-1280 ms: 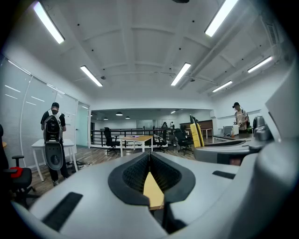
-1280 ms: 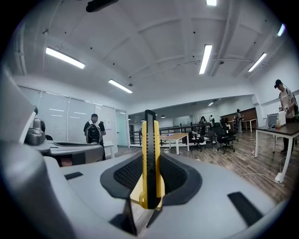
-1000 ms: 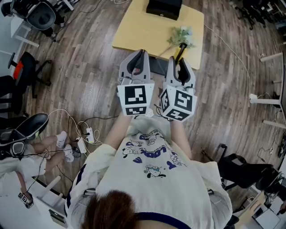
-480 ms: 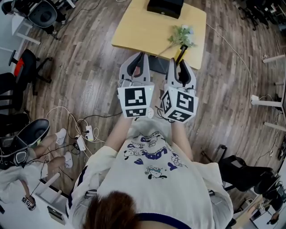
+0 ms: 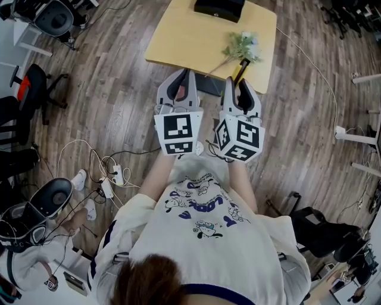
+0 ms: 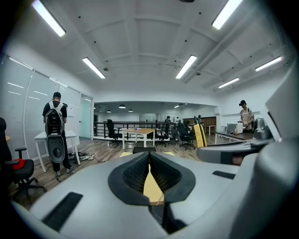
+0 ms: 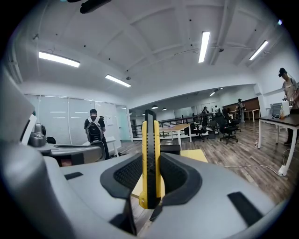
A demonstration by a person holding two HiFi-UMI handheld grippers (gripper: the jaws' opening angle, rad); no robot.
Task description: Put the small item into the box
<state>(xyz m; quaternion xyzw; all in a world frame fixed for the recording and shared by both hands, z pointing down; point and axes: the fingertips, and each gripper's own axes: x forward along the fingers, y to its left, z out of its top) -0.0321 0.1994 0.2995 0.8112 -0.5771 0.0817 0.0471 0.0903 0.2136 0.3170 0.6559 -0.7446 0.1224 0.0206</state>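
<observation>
My right gripper is shut on a yellow and black utility knife, which stands upright between its pads. My left gripper hangs beside it at the same height, pads nearly touching and nothing between them. Both are held in front of the person's chest, short of the light wooden table. A black box sits on the table's far edge, and it shows straight ahead beyond the right gripper's jaws too. From the left gripper view the knife sticks up at the right.
A bunch of pale flowers lies on the table near its front right corner. Cables and a power strip lie on the wooden floor at the left. Office chairs stand around, and a person with a backpack stands at a white desk.
Both grippers have stayed almost still, the knife held the same way. The seated person and round black object at lower left have drifted down the view.
</observation>
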